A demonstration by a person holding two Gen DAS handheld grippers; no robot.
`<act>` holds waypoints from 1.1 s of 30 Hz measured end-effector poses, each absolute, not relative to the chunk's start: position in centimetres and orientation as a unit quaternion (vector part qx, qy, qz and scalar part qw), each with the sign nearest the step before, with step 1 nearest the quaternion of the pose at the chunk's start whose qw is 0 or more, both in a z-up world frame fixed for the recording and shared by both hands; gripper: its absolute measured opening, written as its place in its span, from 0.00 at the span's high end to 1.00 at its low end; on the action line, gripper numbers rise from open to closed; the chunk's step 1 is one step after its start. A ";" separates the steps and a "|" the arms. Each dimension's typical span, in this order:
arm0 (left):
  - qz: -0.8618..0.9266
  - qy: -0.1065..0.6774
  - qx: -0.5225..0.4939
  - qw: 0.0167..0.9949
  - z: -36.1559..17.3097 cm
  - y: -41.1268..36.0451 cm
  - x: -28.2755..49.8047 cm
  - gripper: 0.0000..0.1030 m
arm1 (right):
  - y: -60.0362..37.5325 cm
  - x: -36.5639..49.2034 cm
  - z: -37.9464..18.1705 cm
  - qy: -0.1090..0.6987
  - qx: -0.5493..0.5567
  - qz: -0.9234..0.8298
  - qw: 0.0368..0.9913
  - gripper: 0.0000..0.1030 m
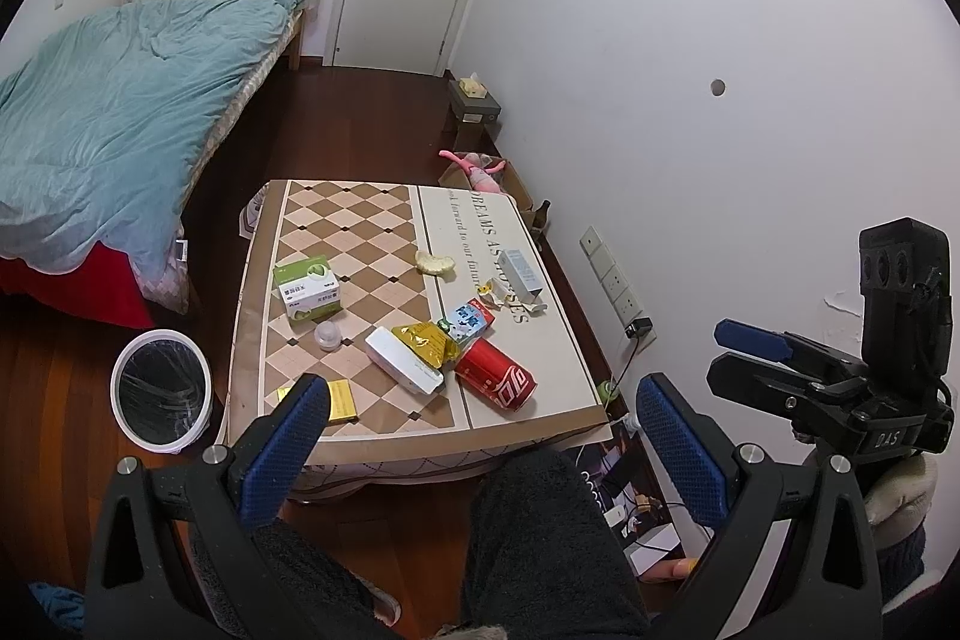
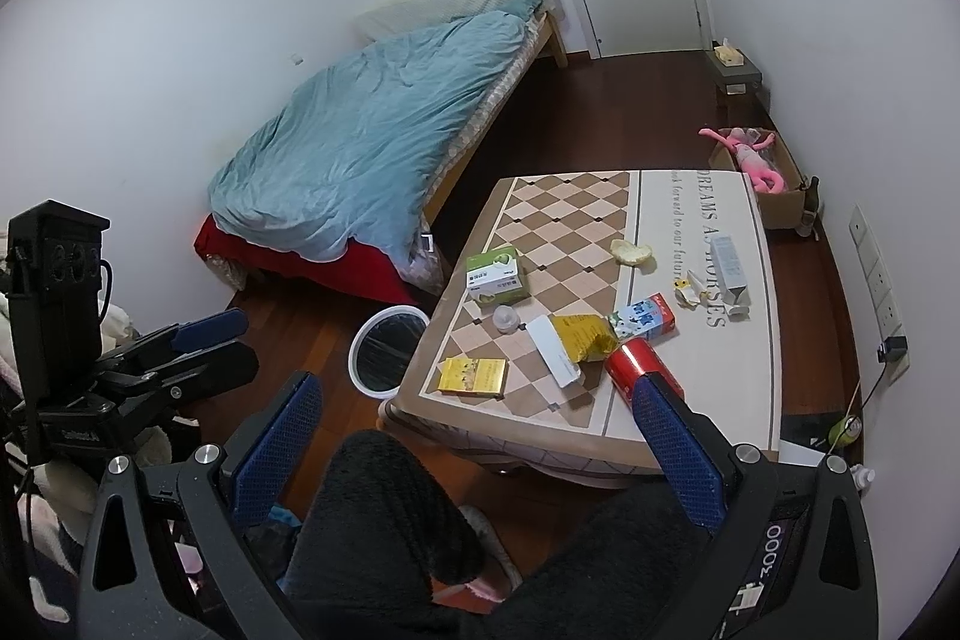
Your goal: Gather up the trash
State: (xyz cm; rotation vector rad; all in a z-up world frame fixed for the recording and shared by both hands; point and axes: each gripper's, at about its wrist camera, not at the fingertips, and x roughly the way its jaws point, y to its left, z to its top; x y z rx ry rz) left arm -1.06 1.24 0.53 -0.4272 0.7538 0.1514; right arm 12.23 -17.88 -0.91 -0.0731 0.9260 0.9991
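Grippers hung over the person's lap, short of the worktop. The left gripper (image 1: 480,436) stood with its 2 blue-padded fingers spread wide and nothing between them; the right gripper (image 2: 480,436) was spread just as wide and equally empty.

Beyond them, the low worktop (image 1: 360,220) carried the litter. Nearest the front edge lay a red soda can (image 1: 497,376) on its side, touching a white flat box (image 1: 403,361) beside it. A crumpled yellow wrapper (image 1: 423,340) rested against that box, with a small milk carton (image 1: 470,321) just behind. Near the front left corner lay a yellow packet (image 2: 473,376). Farther back sat a green-and-white box (image 1: 307,289) with a small clear cup (image 1: 327,335) beside it, a pale peel (image 1: 436,263), some torn paper scraps (image 1: 498,295) and a long pale-blue carton (image 1: 521,273).

On the floor, just left of the worktop, stood a white bin (image 1: 162,391) with a clear liner. A bed with a blue duvet (image 1: 120,112) lay beyond it.
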 end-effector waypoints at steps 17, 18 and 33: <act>0.305 0.441 -0.158 0.829 -12.2 7.8 5.4 0.00 | -13.8 20.6 -13.0 0.503 -0.059 0.338 0.794 0.00; 0.307 0.455 -0.163 0.820 -13.8 8.4 5.8 0.00 | -12.9 22.0 -15.4 0.522 -0.068 0.328 0.784 0.03; 0.320 0.553 -0.400 0.658 -31.5 13.9 7.8 0.05 | -6.7 30.2 -32.8 0.618 -0.191 0.285 0.708 0.12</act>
